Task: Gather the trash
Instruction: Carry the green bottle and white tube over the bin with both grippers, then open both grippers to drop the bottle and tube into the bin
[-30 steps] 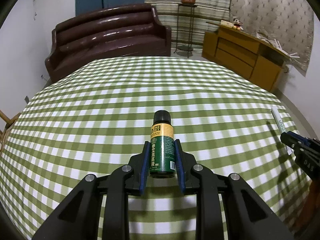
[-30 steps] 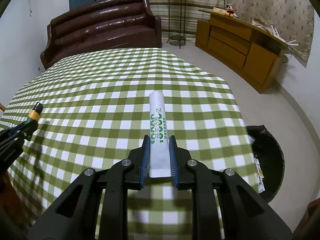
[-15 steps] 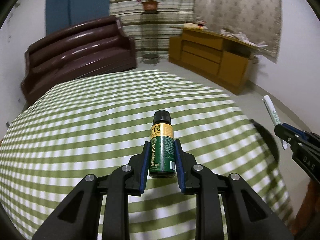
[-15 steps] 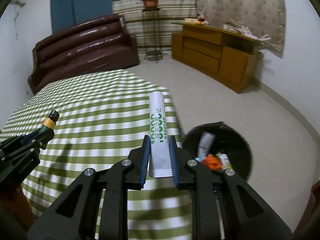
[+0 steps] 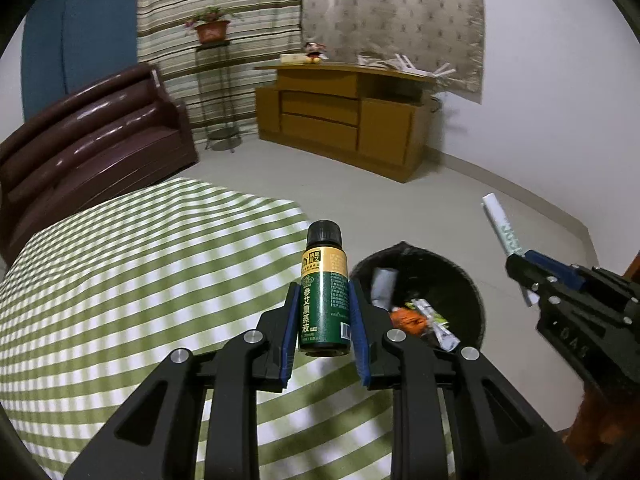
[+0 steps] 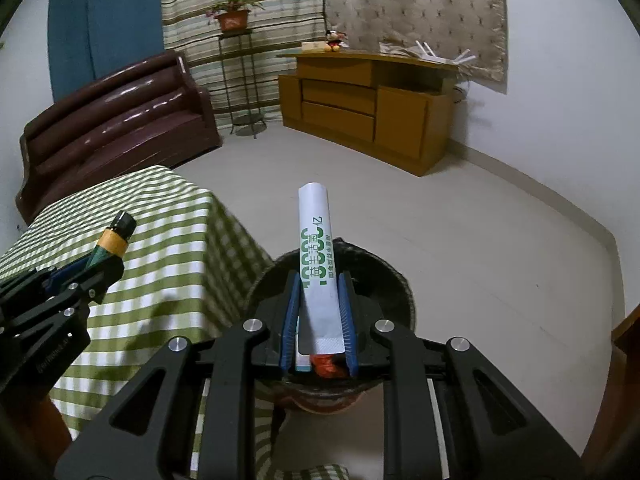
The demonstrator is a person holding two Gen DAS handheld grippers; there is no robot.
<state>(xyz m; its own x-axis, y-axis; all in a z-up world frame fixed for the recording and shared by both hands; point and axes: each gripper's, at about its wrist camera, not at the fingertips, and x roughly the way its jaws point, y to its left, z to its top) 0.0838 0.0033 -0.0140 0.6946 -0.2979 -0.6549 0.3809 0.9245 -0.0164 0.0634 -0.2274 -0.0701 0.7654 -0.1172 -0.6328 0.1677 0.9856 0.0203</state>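
While the left hand-held gripper (image 5: 324, 312) clamps an upright green bottle (image 5: 325, 300) with a black cap over the desk (image 5: 120, 280) edge, the right hand-held gripper (image 6: 319, 308) pinches a white, green-printed sachet (image 6: 318, 256) above the black trash bin (image 6: 394, 280).

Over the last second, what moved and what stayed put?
Both tongs swung off the green checked tablecloth toward the black trash bin; the right tongs now hang over it. Unchanged: left tongs grip the green glass bottle, right the white paper sachet.
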